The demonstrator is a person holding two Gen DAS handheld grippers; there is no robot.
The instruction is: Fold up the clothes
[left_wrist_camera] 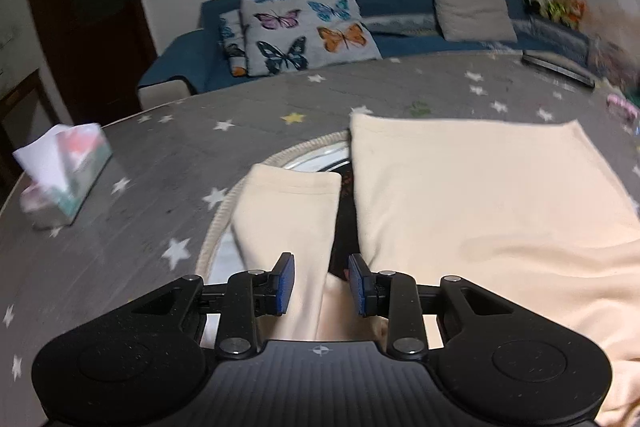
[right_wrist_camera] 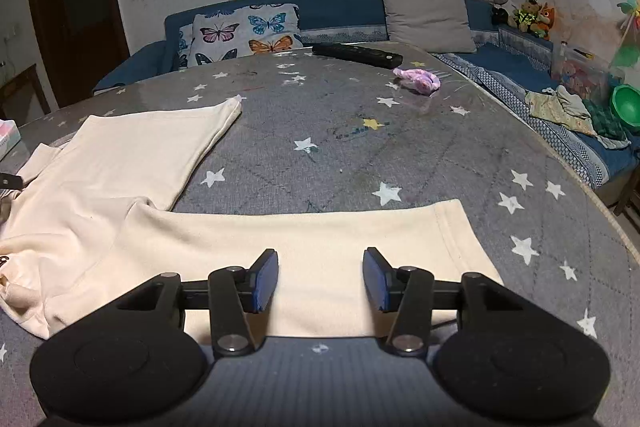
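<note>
Cream knit long-sleeved top (right_wrist_camera: 120, 163) lies spread flat on the grey star-printed surface (right_wrist_camera: 360, 147). One sleeve (right_wrist_camera: 320, 247) runs crosswise just beneath the right gripper (right_wrist_camera: 320, 281) — jaws wide, holding nothing. The other sleeve (left_wrist_camera: 288, 211) stretches ahead between the left gripper (left_wrist_camera: 321, 285) jaws, parted, empty; the body lies to their right. A tissue box (left_wrist_camera: 64, 183) — one sheet standing out — sits far left.
</note>
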